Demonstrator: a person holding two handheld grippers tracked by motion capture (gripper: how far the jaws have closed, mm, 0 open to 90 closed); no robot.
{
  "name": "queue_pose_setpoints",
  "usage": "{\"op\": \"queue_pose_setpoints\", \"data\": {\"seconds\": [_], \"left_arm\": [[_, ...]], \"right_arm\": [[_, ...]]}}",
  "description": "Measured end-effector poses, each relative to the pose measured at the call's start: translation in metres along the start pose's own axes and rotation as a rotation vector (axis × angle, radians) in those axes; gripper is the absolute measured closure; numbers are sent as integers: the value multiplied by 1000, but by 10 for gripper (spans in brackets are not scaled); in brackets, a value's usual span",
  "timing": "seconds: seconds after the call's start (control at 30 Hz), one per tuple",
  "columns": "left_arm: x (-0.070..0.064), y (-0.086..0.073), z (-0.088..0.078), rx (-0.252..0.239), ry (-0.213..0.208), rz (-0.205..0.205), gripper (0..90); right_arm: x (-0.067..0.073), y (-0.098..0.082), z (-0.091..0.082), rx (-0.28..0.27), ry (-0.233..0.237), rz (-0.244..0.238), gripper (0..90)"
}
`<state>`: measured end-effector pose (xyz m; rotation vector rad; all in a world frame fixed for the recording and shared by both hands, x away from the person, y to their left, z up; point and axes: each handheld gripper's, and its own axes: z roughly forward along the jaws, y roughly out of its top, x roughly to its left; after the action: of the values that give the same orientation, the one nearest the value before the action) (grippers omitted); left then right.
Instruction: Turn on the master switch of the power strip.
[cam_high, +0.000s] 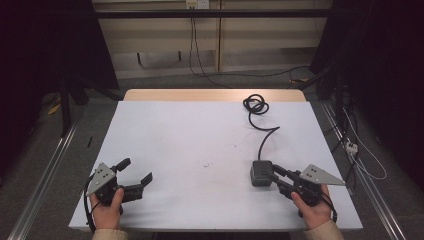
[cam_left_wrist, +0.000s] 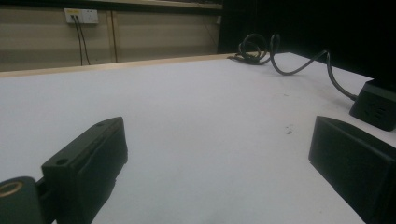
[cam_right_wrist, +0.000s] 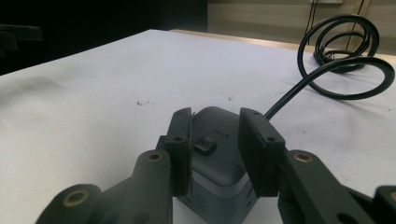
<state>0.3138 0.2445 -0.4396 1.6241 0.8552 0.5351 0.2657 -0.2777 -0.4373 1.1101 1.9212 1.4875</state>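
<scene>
From the high view, the white table (cam_high: 200, 135) holds a dark grey box (cam_high: 261, 172) near its front right, and everything else sits relative to that: its black cable (cam_high: 263, 131) snakes away toward the far edge and ends in a coil behind it. The right gripper (cam_high: 276, 176) comes in from the box's near-right side with its jaws against the box, a hand (cam_high: 314, 210) behind it. The left gripper (cam_high: 134, 171) sits well to the left of the box, jaws spread wide with nothing between them, held in the other hand (cam_high: 106, 210). In the left gripper view the box (cam_left_wrist: 377, 106) is cut off at the right edge, so just one corner and the cable (cam_left_wrist: 299, 65) show; there's a faint marking on its side but it's too dark to read. A wall socket (cam_left_wrist: 81, 16) is visible far behind. The right gripper view gets closest: the jaws are clamped on either side of the box (cam_right_wrist: 219, 154), which has a small square button (cam_right_wrist: 204, 145) on top and a tiny logo beside it, too blurry to make out. The cable (cam_right_wrist: 345, 60) loops behind the box.
</scene>
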Motion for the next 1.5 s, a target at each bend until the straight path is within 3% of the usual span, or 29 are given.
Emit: {"op": "queue_pose_setpoints", "data": {"seconds": [0.8,1.5], "left_arm": [[-1,0,2,5,1,2,43],[-2,-1,4,11,-2,8,43]], "right_arm": [[-4,5,1,21,37,56,831],[-9,8,3,34,36,44,887]]}}
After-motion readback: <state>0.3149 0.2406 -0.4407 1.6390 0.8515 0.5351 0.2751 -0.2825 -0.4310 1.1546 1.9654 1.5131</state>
